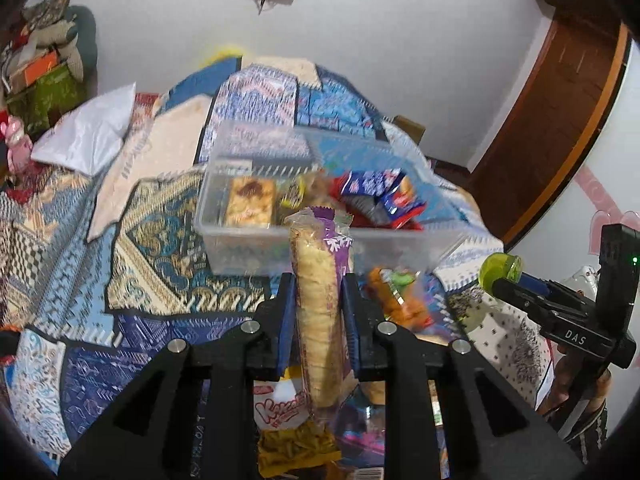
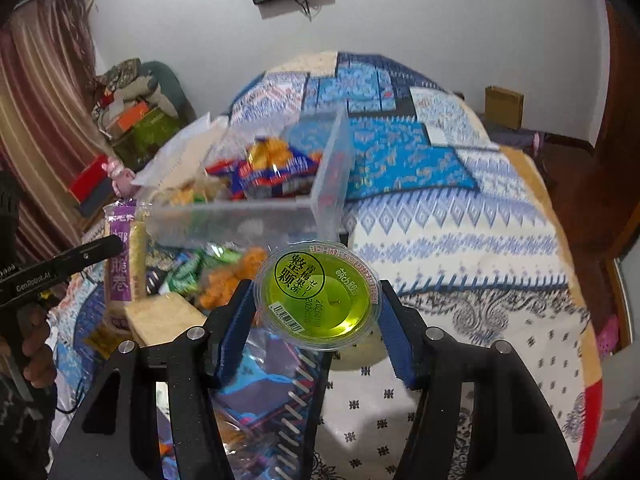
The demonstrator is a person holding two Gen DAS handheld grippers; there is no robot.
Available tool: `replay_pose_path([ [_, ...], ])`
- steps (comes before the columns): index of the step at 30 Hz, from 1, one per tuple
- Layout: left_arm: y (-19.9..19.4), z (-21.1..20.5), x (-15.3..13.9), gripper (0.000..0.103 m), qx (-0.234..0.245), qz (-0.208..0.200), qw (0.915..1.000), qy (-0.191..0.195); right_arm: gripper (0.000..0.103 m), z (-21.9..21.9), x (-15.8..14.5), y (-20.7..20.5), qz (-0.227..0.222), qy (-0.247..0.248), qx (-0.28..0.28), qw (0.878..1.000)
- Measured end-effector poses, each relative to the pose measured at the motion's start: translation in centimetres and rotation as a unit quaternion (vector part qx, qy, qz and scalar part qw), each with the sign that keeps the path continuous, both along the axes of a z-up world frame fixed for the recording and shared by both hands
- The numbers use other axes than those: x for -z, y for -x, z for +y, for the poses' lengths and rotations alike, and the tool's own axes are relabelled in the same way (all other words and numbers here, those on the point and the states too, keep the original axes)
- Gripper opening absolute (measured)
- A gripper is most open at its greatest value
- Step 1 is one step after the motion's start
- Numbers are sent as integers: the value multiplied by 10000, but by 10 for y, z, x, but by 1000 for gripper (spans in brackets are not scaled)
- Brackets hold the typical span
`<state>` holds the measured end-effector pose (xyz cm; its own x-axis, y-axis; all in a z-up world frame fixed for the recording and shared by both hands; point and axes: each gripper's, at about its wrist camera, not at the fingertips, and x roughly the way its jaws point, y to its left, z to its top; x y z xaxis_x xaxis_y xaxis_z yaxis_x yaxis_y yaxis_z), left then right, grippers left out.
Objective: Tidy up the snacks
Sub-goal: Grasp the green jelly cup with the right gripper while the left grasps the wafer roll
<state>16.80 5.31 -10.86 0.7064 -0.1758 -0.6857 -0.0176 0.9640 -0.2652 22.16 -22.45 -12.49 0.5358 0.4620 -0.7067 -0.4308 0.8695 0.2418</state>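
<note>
My left gripper (image 1: 319, 292) is shut on a long wafer-roll pack (image 1: 318, 312) in clear and purple wrap, held upright above the bed. The same pack (image 2: 122, 264) shows at the left of the right wrist view. My right gripper (image 2: 317, 300) is shut on a round green jelly cup (image 2: 318, 300), its printed lid facing the camera. That cup (image 1: 500, 270) also appears at the right edge of the left wrist view. A clear plastic bin (image 1: 240, 236) holding several snack packs stands just beyond both grippers, and its near wall (image 2: 240, 220) is seen in the right wrist view.
Loose snack packs lie on the patterned bedspread (image 2: 460, 240) in front of the bin, among them an orange bag (image 1: 404, 300) and a yellow pack (image 1: 296, 448). A white pillow (image 1: 88, 136) lies at the left. A wooden door (image 1: 560, 120) stands at the right.
</note>
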Motion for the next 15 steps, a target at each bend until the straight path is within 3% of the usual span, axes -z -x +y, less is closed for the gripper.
replay_pose_path([
  [10,-10,13,-54,22,-189,-677,9973,-208,56,20,-37,-15,-510,-183,-173,9984],
  [15,-27,27,-64,22,-405,-862,9948,-370,56,33,-42,-30,-582,-216,-220,9978],
])
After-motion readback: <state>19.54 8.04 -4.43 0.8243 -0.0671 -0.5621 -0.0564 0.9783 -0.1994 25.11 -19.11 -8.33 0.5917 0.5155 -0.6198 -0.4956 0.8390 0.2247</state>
